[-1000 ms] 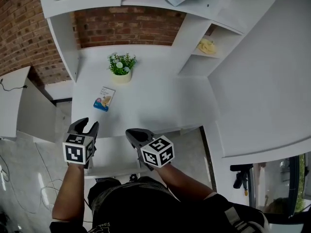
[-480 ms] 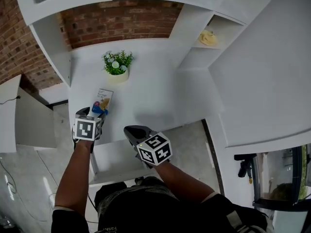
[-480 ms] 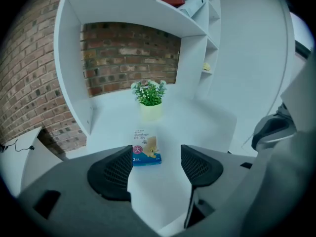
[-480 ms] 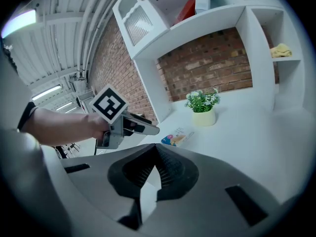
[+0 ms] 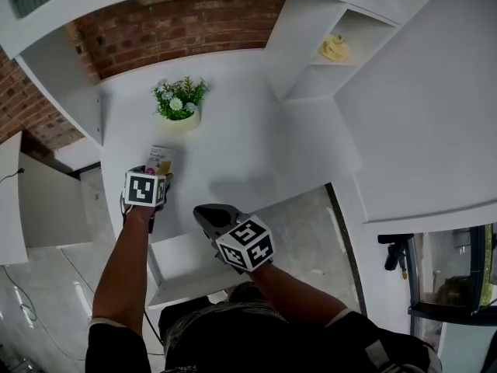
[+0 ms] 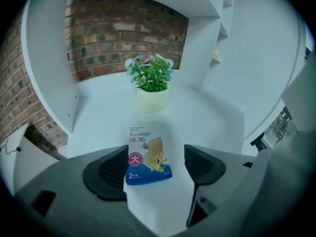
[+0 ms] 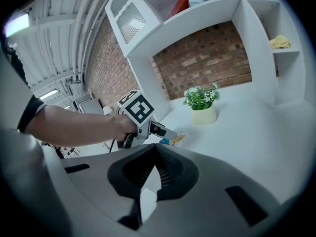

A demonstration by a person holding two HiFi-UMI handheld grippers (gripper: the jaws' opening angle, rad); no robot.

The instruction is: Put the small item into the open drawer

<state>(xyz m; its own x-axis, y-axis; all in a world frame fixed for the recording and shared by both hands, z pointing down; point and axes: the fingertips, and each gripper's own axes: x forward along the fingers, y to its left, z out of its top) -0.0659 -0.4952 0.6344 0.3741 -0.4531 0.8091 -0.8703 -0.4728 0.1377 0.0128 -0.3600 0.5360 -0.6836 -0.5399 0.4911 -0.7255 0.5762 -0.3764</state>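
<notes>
Pack point(image 6: 147, 153): flat on desk point(image 5: 233, 142) between jaws of left claw point(image 6: 155, 160), just been opening, released, pads clear of it | handling: probably light, thin, slick, bendy; pinch its near edge | right claw point(image 7: 154, 168): clenched, empty | views: left gripper view shows the pack's print; only head view shows drawer point(image 5: 177, 269), beside right claw.
</notes>
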